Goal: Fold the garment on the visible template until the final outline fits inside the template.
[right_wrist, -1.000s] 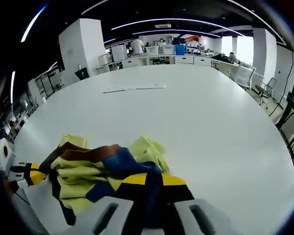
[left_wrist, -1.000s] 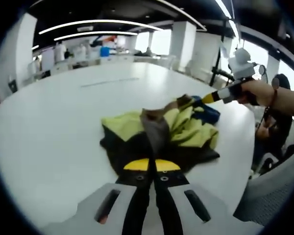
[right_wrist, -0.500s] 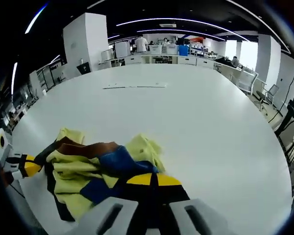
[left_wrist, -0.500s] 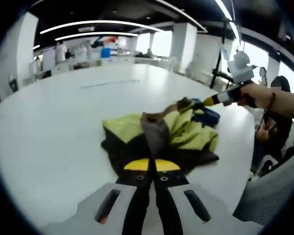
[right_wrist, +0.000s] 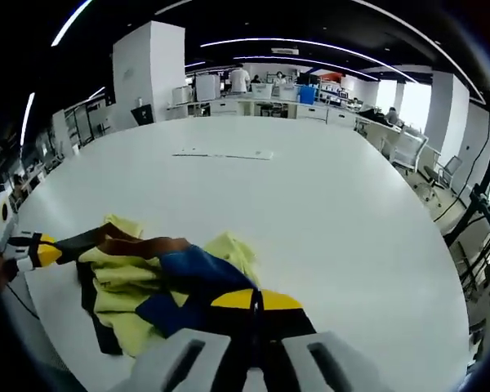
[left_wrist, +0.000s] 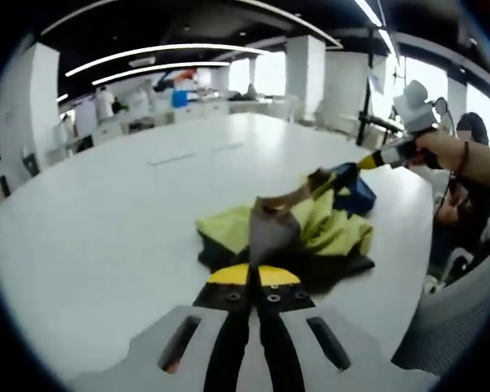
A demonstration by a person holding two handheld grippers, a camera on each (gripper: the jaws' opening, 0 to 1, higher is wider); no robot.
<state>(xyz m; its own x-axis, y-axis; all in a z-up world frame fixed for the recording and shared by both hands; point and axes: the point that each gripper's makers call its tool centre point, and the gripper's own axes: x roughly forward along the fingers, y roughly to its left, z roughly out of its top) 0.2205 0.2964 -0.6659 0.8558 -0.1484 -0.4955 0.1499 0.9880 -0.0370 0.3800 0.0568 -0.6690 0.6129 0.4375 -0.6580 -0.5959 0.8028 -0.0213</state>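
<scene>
A crumpled garment (left_wrist: 331, 229) in yellow-green, black, brown and blue lies bunched on the white table (left_wrist: 73, 237). My left gripper (left_wrist: 253, 276) is shut on a brown-grey fold that rises from its yellow tips. My right gripper (left_wrist: 366, 162), held by a hand, comes in from the right and pinches the blue part, lifting it. In the right gripper view the garment (right_wrist: 118, 290) spreads leftward from my right gripper (right_wrist: 253, 300), which is shut on blue and black cloth. At the far left the left gripper (right_wrist: 31, 250) holds a black and brown strip.
A thin pale strip (right_wrist: 222, 153) lies flat on the table farther out, also seen as a faint strip (left_wrist: 192, 154). Office desks, white pillars and people stand in the background. Chairs (right_wrist: 408, 126) line the table's right edge. A person (left_wrist: 474, 135) sits at the right.
The garment has been drawn out a little more between the two grippers, its held ends slightly higher. Both grippers stay shut on the cloth; both views have shifted with the hands.
</scene>
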